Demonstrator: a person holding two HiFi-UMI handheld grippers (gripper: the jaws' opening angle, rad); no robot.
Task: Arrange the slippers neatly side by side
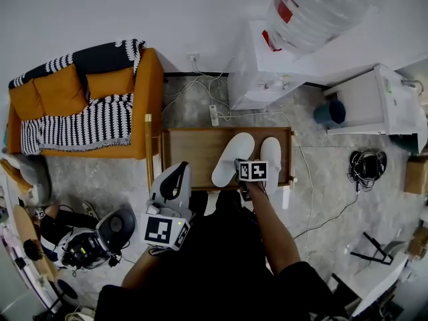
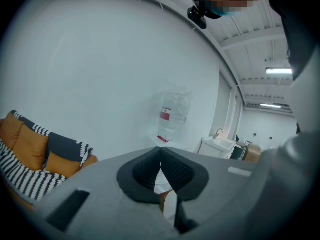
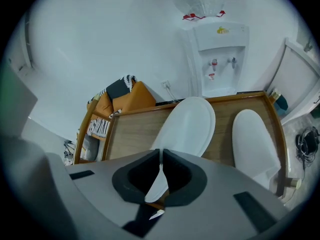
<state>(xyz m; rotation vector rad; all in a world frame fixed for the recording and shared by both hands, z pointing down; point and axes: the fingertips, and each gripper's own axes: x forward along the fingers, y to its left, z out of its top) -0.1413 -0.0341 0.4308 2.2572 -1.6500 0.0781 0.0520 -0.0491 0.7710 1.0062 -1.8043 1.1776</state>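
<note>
Two white slippers rest on a low wooden table [image 1: 190, 149]. The left slipper [image 1: 232, 158] lies slanted, toe toward the far right, close beside the straighter right slipper [image 1: 271, 156]. My right gripper [image 1: 249, 176] points steeply down at the left slipper's near end. In the right gripper view the gripper [image 3: 160, 160] is shut on the thin heel edge of the left slipper [image 3: 192, 129], while the right slipper [image 3: 252, 141] lies untouched. My left gripper [image 1: 178, 174] hovers left of the table's near corner. It is shut and empty [image 2: 160, 156], facing the wall.
A white water dispenser [image 1: 257, 72] with a large bottle [image 1: 321, 9] stands behind the table. An orange sofa [image 1: 87, 105] is at the left. Cables and a power strip [image 1: 212, 114] lie on the floor. A white cabinet [image 1: 374, 102] and a blue bin [image 1: 331, 112] are at the right.
</note>
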